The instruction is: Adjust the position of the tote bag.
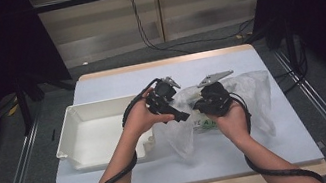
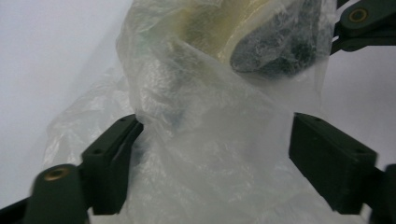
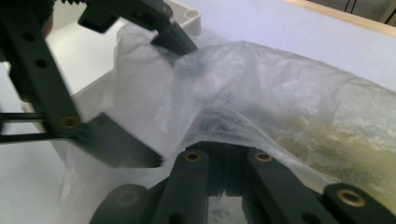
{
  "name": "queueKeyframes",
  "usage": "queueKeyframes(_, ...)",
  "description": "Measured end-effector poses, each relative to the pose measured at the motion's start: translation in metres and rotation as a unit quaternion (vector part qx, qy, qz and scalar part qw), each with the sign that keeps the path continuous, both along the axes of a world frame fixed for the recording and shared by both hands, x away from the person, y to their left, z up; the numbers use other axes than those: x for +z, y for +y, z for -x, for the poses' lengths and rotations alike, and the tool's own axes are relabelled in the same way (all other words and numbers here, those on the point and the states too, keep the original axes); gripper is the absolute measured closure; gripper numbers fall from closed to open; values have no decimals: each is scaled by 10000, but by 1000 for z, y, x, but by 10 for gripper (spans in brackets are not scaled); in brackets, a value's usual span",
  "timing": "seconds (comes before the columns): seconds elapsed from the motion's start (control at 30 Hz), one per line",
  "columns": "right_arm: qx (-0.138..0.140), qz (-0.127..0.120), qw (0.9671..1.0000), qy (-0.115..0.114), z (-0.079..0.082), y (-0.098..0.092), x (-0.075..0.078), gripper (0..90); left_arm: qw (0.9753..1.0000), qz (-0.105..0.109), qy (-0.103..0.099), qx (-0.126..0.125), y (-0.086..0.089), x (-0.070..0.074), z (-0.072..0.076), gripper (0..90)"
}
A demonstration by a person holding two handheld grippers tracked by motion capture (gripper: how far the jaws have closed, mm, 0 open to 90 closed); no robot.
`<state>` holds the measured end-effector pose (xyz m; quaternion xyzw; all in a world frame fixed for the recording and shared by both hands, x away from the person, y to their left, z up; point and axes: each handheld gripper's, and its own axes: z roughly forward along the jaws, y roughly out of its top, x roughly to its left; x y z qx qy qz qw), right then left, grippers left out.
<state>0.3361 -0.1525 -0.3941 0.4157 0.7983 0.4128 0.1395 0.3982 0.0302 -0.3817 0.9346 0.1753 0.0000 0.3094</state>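
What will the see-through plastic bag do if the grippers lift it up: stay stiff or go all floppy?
Probably floppy: the plastic bag is thin, wrinkled film that drapes over the right hand-held gripper. It looks light, though something inside may weigh it down. It might slip unless pinched firmly.

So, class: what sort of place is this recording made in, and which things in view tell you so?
Probably a lab or data-collection workstation, not a home. A table under a plain white sheet stands between black curtains, cables run across the floor behind it, and the person works with a cabled left gripper and right gripper on a plastic bag.

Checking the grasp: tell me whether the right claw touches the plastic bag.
Touching. The right gripper view shows the right claw shut on a fold of the plastic bag.
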Motion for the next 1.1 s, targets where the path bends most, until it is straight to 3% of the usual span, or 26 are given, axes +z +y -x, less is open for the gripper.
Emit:
queueKeyframes(0.03,26,-3,10000,-8,-1,1,0,895,10000,9,74,-28,1,1,-1,335)
queueKeyframes(0.07,20,49,10000,-39,-1,3,0,856,9999,11,164,47,2,1,-2,523)
queueKeyframes(0.1,20,49,10000,-39,-1,3,0,856,9997,-54,223,126,2,1,-2,523)
queueKeyframes(0.13,-25,106,9999,-47,-1,3,-1,817,9995,-43,262,155,3,1,-2,689)
queueKeyframes(0.17,-25,106,9999,-47,-1,3,-1,817,9994,-55,339,104,3,2,-3,689)
queueKeyframes(0.2,-35,160,9999,-41,-2,2,-3,771,9993,-57,356,135,4,2,-3,802)
queueKeyframes(0.27,-58,181,9998,-2,-3,2,-5,725,9987,-12,466,185,5,4,-4,825)
queueKeyframes(0.37,-180,343,9992,-33,-5,0,-15,485,9983,97,536,225,8,5,-5,860)
queueKeyframes(0.4,-169,338,9993,-73,-6,-1,-18,431,9977,136,630,207,9,5,-6,864)
queueKeyframes(0.43,-169,338,9993,-73,-6,-1,-18,431,9976,82,663,179,9,5,-6,864)
queueKeyframes(0.47,-206,438,9987,-130,-9,-2,-22,362,9979,88,632,129,9,4,-7,864)
queueKeyframes(0.53,-206,447,9987,-127,-9,-2,-23,346,9977,46,661,144,9,3,-7,864)
queueKeyframes(0.6,-105,573,9981,-210,-12,-1,-26,296,9973,153,692,173,8,1,-7,864)
queueKeyframes(0.7,182,713,9972,-115,-17,3,-36,256,9973,108,724,110,8,-1,-9,863)
queueKeyframes(0.73,224,683,9974,-78,-18,4,-40,249,9970,194,726,184,7,-2,-9,863)
queueKeyframes(0.87,341,741,9967,44,-17,8,-51,263,9971,191,714,194,7,-2,-12,864)
queueKeyframes(0.9,426,680,9966,180,-16,11,-59,339,9972,140,712,169,6,-2,-13,864)
queueKeyframes(0.97,411,771,9959,217,-14,12,-64,419,9974,109,676,204,5,-3,-14,866)
queueKeyframes(1.0,411,771,9959,217,-14,12,-64,419,9974,109,676,204,5,-3,-14,866)
queueKeyframes(1.07,482,775,9954,306,-13,13,-68,584,9970,134,723,259,6,-3,-16,866)
queueKeyframes(1.1,496,877,9938,466,-13,14,-72,724,9969,125,735,251,6,-4,-17,867)
